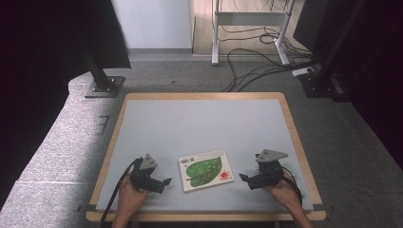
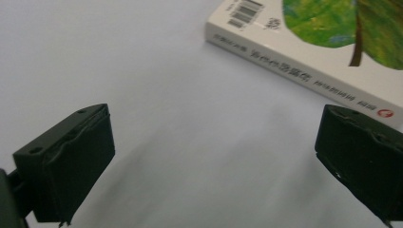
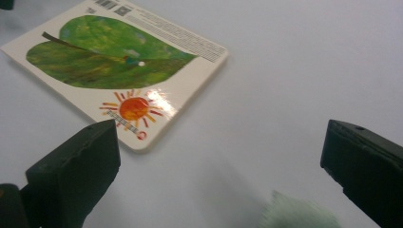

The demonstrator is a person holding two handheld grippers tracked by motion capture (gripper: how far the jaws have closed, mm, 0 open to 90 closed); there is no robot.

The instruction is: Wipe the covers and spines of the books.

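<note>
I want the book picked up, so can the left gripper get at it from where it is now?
Probably yes. The left gripper is open beside the book, with bare table between them and nothing in the way.

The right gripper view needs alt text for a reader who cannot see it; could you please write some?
A board book lies flat on a pale table, its cover showing a large green leaf, a small orange sun and a barcode. The right gripper points towards it with its two black jaws wide apart and nothing between them.
</note>
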